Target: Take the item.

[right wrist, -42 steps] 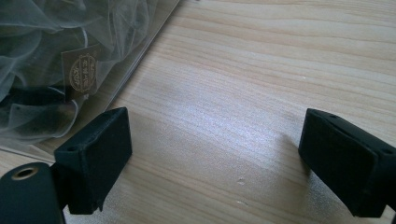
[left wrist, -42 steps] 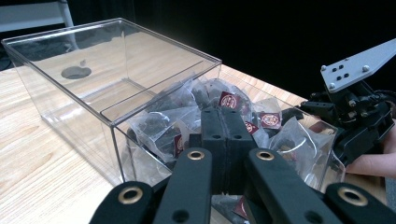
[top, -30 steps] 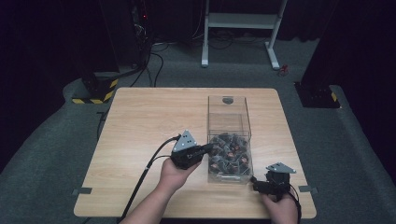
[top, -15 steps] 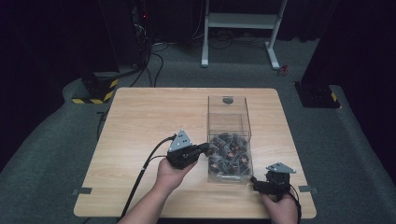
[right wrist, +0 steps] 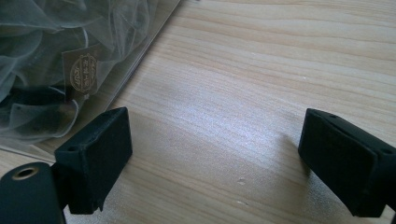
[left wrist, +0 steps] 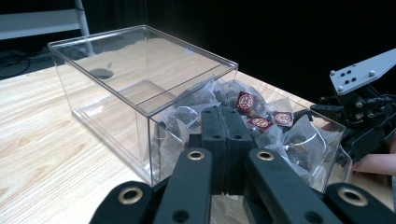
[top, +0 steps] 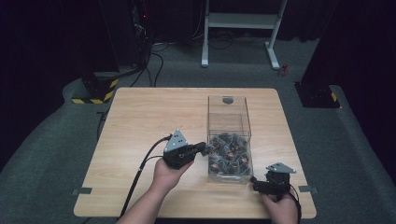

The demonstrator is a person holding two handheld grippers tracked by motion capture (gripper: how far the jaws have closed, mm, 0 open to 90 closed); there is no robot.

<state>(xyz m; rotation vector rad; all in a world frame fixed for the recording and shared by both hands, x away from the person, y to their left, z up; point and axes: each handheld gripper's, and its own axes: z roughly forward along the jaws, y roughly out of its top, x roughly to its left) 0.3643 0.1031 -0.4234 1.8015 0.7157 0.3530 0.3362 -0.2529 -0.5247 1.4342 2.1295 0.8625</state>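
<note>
Low in the centre of the high view, the left gripper (top: pixel 201 148) hangs with jaws clenched on nothing at the near left rim of the clear plastic box (top: pixel 227 101), whose near end is heaped with mesh tea bags (top: pixel 228 151). Judging by that, a bag pick is being set up, so the jaws must part and dip over the rim. The right gripper (top: pixel 255 183) rests, jaws released, on the tabletop (top: pixel 144 116) at the box's lower-right corner, with bare wood free at left.
</note>
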